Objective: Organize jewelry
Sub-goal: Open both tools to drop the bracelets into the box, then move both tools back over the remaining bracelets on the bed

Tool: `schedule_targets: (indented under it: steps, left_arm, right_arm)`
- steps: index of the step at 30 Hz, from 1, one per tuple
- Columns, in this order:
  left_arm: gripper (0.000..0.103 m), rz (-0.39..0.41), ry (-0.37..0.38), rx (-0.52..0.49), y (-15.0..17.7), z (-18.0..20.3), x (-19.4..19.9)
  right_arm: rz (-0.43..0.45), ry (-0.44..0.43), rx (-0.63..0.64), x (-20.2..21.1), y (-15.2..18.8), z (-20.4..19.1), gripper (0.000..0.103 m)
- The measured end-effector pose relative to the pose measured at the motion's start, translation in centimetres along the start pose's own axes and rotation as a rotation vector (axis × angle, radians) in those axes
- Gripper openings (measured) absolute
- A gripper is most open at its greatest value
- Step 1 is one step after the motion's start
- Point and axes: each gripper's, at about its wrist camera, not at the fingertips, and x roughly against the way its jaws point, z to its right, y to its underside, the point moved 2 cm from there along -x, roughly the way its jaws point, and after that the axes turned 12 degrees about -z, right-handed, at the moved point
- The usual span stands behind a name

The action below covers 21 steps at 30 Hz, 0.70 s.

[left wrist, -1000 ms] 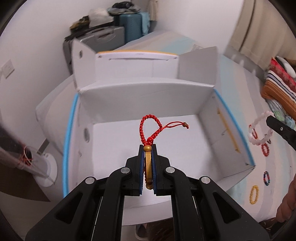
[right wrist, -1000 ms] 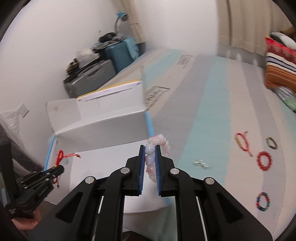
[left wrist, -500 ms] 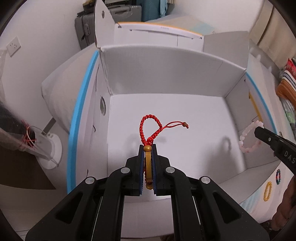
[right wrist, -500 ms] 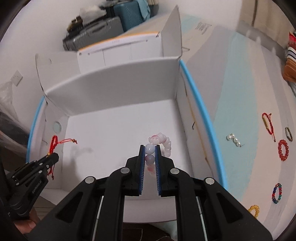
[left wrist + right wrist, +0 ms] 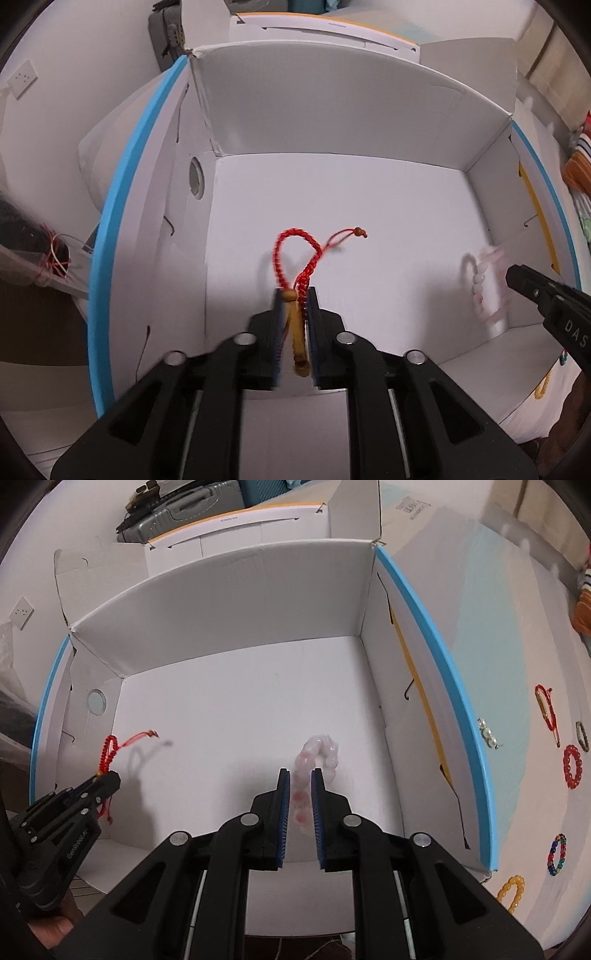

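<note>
A red braided cord bracelet (image 5: pixel 295 251) with a wooden bar stands between the pads of my left gripper (image 5: pixel 295 291). Its jaws are opening, and a gap shows beside the tilted bar. It hangs low inside a white cardboard box (image 5: pixel 332 110) with blue edges. My right gripper (image 5: pixel 298 773) is also down in the box (image 5: pixel 240 602), to the right. Its jaws are opening around a pale pink bead bracelet (image 5: pixel 319 749), which is blurred and looks loose. In the right wrist view the left gripper (image 5: pixel 107 779) and red bracelet (image 5: pixel 110 749) are at the box's left wall.
Several bracelets lie on the striped bedspread right of the box: red beads (image 5: pixel 572 766), multicoloured beads (image 5: pixel 557 854), yellow beads (image 5: pixel 511 888), a pearl piece (image 5: pixel 487 733). A grey suitcase (image 5: pixel 184 506) stands behind the box. Its flaps stand up.
Both grippers have sunk deeper into the box. The left jaws have parted and the wooden bar now tilts between them. The pink bracelet has gone blurred between slightly wider right jaws.
</note>
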Motion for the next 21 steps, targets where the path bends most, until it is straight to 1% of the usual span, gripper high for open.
schedule_targets:
  steps: [1,3,5,7,9,10,12,13,14,15,17,18,21]
  left_arm:
    - [0.031,0.003,0.005,0.002,0.0,0.0,0.1]
    - [0.033,0.009,0.000,-0.005,0.1,0.1,0.3]
    - [0.043,0.016,0.001,-0.011,0.2,0.3,0.6]
    - [0.047,0.024,0.001,-0.016,0.4,0.4,0.9]
    - [0.051,0.040,0.008,-0.025,0.6,0.6,1.6]
    - [0.055,0.048,0.010,-0.029,0.7,0.7,1.9]
    - [0.062,0.072,0.013,-0.040,0.9,1.0,2.7]
    - [0.067,0.084,0.011,-0.045,1.0,1.1,3.1]
    - [0.077,0.104,-0.002,-0.051,1.1,1.4,3.6]
    - [0.081,0.126,-0.022,-0.053,1.0,2.0,4.1]
    - [0.085,0.164,-0.031,-0.060,1.2,2.6,4.9]
    - [0.086,0.170,-0.026,-0.065,1.1,2.7,5.2]
    - [0.091,0.191,-0.024,-0.072,1.4,3.3,6.0]
  right_arm:
    - [-0.004,-0.011,-0.004,0.0,0.1,0.1,0.015]
    - [-0.004,-0.012,-0.007,-0.1,0.0,0.0,0.036]
    - [0.009,-0.006,-0.005,0.3,0.0,0.1,0.043]
    - [0.019,-0.013,-0.001,0.7,0.1,0.0,0.050]
    - [0.039,-0.022,0.004,1.4,0.4,0.1,0.064]
    - [0.060,-0.022,0.008,2.0,0.6,0.1,0.067]
    - [0.089,-0.017,0.010,2.9,0.7,0.3,0.079]
    - [0.104,-0.017,0.011,3.3,0.8,0.5,0.081]
    - [0.126,-0.016,0.010,4.0,1.0,0.7,0.084]
    - [0.139,-0.014,0.009,4.2,1.0,0.6,0.085]
    - [0.168,-0.019,0.008,5.3,1.1,1.1,0.088]
    - [0.181,-0.021,0.006,5.9,1.6,1.1,0.091]
    - [0.223,-0.026,-0.012,7.0,2.1,1.8,0.095]
